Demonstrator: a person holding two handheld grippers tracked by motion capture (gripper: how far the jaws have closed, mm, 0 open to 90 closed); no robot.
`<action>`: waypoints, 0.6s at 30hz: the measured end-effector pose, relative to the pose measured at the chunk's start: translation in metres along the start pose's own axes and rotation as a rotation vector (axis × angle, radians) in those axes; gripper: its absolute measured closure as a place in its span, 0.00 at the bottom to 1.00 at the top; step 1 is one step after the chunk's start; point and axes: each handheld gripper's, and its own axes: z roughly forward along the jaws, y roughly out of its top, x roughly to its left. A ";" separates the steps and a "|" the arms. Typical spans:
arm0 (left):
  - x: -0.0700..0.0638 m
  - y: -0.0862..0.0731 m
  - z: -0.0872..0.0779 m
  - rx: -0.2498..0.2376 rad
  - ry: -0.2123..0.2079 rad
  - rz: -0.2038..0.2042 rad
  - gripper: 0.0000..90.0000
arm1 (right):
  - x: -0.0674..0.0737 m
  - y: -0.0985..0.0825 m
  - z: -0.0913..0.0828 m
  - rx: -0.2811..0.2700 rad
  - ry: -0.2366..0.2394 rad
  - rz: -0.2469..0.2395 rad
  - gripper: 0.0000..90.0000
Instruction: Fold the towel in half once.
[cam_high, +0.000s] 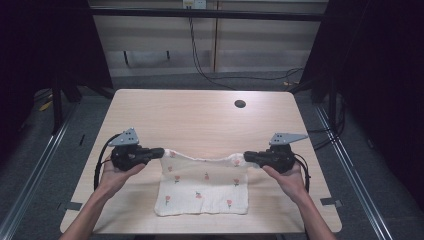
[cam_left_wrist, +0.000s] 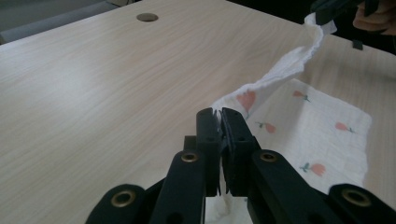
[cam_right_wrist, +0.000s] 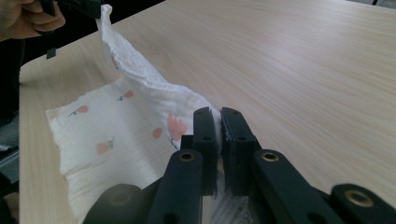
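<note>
A: Where is the cloth (cam_high: 202, 185) right now, and what have you got hold of?

B: You have it by its two far corners. Your left claw (cam_high: 159, 152) is clamped on the left corner and your right claw (cam_high: 248, 157) on the right one; in both gripper views the jaws stand pressed together with the white fabric pinched between them. The far edge hangs lifted and sags between the claws, while the near part lies flat on the table (cam_high: 200, 115), close to your edge of it.

A: How will it behave if I move it?

B: I'd judge it light, thin and completely limp. It looks like soft gauze with small pink flowers, so it will drape, fold on itself and follow whichever corner you lead. It won't hold any shape.

A: Is the grip in the right place?

B: Corners are the best hold for a soft sheet. Keep both claws level and the edge between them fairly taut, or the middle will droop and wrinkle. The pinch takes in little fabric, so a sharp tug could slip it free.
</note>
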 end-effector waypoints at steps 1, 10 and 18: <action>-0.003 -0.002 0.000 0.012 0.000 0.007 0.96 | 0.003 -0.002 -0.002 0.003 0.007 -0.003 0.95; -0.020 -0.018 -0.006 0.067 -0.019 0.023 0.97 | 0.023 -0.027 -0.010 0.055 0.023 -0.019 0.94; -0.040 -0.035 -0.005 0.128 -0.054 0.065 0.96 | 0.038 -0.043 -0.013 0.114 0.040 -0.047 0.94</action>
